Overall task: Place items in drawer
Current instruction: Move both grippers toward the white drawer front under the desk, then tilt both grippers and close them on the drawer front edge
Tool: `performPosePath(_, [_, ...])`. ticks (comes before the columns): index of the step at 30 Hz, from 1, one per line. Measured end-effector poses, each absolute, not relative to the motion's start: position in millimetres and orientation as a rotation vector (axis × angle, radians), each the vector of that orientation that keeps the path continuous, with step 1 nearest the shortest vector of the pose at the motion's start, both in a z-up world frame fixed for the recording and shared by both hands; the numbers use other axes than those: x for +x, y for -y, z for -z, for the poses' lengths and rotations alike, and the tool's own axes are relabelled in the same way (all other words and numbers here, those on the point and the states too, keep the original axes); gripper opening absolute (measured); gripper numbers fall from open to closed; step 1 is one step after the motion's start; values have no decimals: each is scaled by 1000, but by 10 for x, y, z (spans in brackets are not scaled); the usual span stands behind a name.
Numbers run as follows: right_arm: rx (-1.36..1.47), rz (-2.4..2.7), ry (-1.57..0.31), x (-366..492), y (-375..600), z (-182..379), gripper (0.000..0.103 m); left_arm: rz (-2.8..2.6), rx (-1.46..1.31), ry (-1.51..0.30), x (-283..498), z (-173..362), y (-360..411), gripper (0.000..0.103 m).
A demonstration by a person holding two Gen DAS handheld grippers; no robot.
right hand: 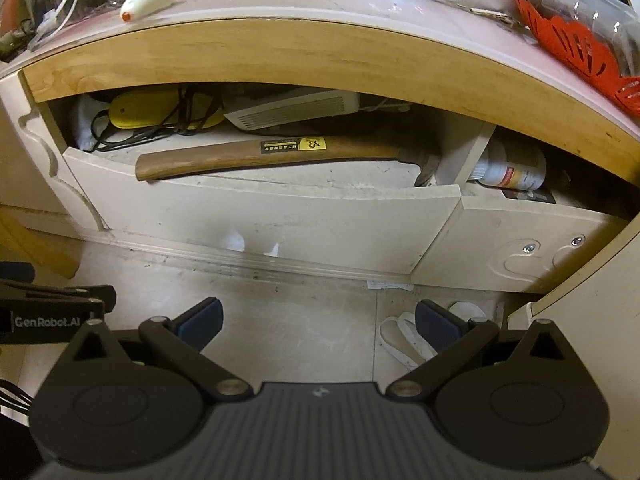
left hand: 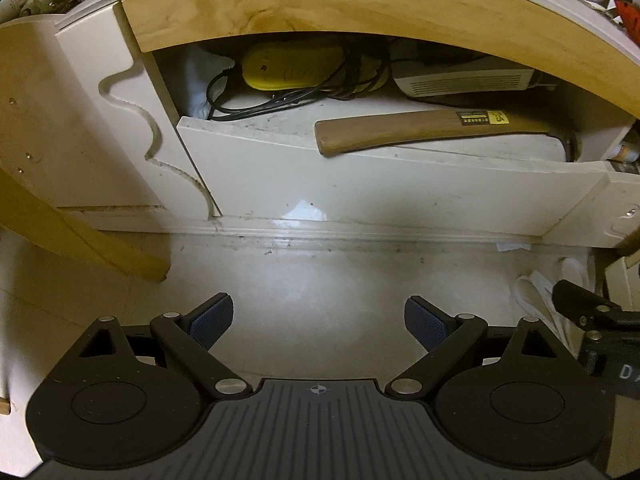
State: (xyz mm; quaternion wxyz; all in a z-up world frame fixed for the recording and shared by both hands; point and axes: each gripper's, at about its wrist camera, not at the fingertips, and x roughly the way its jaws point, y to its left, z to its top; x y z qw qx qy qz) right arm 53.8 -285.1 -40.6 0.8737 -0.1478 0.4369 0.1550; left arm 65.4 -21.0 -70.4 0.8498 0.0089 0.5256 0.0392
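A cream drawer (left hand: 360, 184) stands pulled open under a wooden desk edge (left hand: 320, 4); it also shows in the right wrist view (right hand: 280, 220). In it lies a hammer with a wooden handle (left hand: 420, 134) (right hand: 260, 156), its head at the right (right hand: 426, 164). Behind it are a yellow device (left hand: 288, 66) (right hand: 148, 112) with black cables and a white vented box (left hand: 464, 80) (right hand: 296, 114). My left gripper (left hand: 318, 324) is open and empty, low in front of the drawer. My right gripper (right hand: 318, 322) is open and empty, also in front of it.
A second open drawer to the right (right hand: 520, 248) holds a white bottle (right hand: 512, 168). The desk top is cluttered: an orange basket (right hand: 580, 52), a white marker (right hand: 146, 0), cables. White slippers (right hand: 404, 344) lie on the pale floor. A wooden leg (left hand: 80, 232) slants at left.
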Motion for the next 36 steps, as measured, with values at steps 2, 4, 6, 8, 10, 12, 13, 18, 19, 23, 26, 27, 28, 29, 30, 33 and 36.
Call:
performPosePath(2, [-305,-322,-916,565,2855,423,103,-86,23,-1101,683,730,204,95])
performPosePath(4, [-297,-323,-920,596,2860,440,103,-88,16,-1098,709,748,190,95])
performPosePath(6, [-290,-324,-924,626,2862,458,103,-93,6,-1097,734,765,172,95])
performPosePath(8, [-287,-324,-926,651,2862,474,103,-98,-1,-1098,759,784,155,95])
performPosePath(10, [-284,-325,-925,677,2863,492,103,-102,-5,-1097,781,803,144,95])
performPosePath(12, [-282,-324,-927,707,2858,513,103,-109,-8,-1093,801,820,130,95])
performPosePath(13, [-280,-323,-926,724,2856,523,103,-112,-10,-1092,811,827,123,95])
performPosePath(18, [-277,-319,-922,800,2839,574,103,-121,-36,-1074,853,849,85,95])
performPosePath(19, [-274,-319,-922,812,2835,584,103,-120,-38,-1067,859,851,83,95])
performPosePath(23, [-264,-324,-917,871,2821,620,103,-126,-34,-1024,872,851,90,95])
performPosePath(26, [-259,-327,-908,909,2806,636,103,-121,-18,-989,890,853,103,95])
performPosePath(27, [-257,-327,-905,920,2801,640,103,-120,-16,-981,899,858,104,95])
performPosePath(28, [-255,-328,-903,932,2795,644,103,-120,-15,-974,909,865,104,95])
performPosePath(29, [-251,-327,-898,944,2793,645,103,-120,-16,-968,922,873,102,95])
performPosePath(30, [-251,-328,-894,954,2788,649,103,-120,-19,-964,932,882,100,95])
performPosePath(33, [-241,-333,-885,987,2779,666,103,-120,-21,-949,957,915,95,95])
performPosePath(36, [-229,-335,-874,1021,2780,690,103,-121,-16,-927,984,943,90,95])
